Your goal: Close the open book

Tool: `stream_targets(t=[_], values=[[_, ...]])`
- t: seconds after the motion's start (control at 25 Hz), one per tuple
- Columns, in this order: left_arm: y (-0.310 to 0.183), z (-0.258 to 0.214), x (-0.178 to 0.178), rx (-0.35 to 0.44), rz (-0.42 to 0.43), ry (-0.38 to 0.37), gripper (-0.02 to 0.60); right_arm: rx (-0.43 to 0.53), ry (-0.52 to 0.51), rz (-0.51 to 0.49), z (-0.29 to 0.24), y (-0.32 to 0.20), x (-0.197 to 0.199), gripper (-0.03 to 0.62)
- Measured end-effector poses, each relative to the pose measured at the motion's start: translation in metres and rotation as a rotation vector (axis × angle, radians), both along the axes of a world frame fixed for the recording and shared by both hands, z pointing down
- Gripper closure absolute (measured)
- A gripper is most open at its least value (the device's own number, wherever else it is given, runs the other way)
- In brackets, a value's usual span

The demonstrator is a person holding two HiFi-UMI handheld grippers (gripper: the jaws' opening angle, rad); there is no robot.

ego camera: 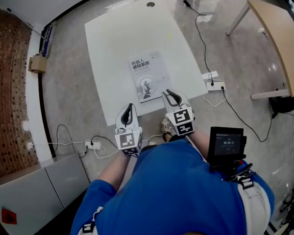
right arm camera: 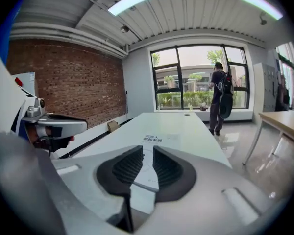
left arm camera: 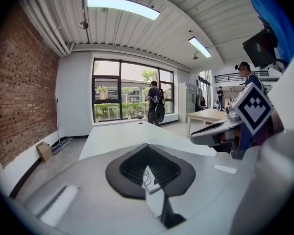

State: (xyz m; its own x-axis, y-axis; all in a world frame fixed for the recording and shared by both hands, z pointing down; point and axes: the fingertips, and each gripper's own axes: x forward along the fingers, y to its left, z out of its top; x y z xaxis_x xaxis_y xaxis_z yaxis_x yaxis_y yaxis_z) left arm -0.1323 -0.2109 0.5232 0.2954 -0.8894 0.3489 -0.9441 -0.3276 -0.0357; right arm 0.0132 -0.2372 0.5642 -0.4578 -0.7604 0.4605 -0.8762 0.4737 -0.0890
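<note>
The book (ego camera: pixel 148 76) lies closed and flat on the white table (ego camera: pixel 112 38), grey cover up, near the table's front edge. Both grippers hang in the air just short of that edge and touch nothing. My left gripper (ego camera: pixel 129 106) is to the book's lower left, its jaw tips together and nothing in them. My right gripper (ego camera: pixel 169 93) is by the book's near right corner, its jaws a narrow gap apart and empty. In the right gripper view the book (right arm camera: pixel 156 140) shows beyond my right gripper (right arm camera: pixel 148 148). The left gripper view shows my left gripper (left arm camera: pixel 147 147) with tips meeting.
A wooden table (ego camera: pixel 279 33) stands at the right. Power strips (ego camera: pixel 215 84) (ego camera: pixel 90 144) and cables lie on the floor round the white table. A cardboard box (ego camera: pixel 37 63) sits by the brick wall. A person (right arm camera: pixel 220 99) stands at the far window.
</note>
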Motion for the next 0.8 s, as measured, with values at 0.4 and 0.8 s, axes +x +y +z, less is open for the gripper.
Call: stream_targets(t=[0.4,0.8], values=[[0.064,-0.045,0.001,0.130,0.031,0.085,0.575,0.139,-0.013,0.021,-0.071,0.079,-0.019,0.543],[0.172,-0.073,0.011,0.187,0.115,0.139,0.575,0.228,0.005,0.060,-0.110,0.191,-0.020,0.548]])
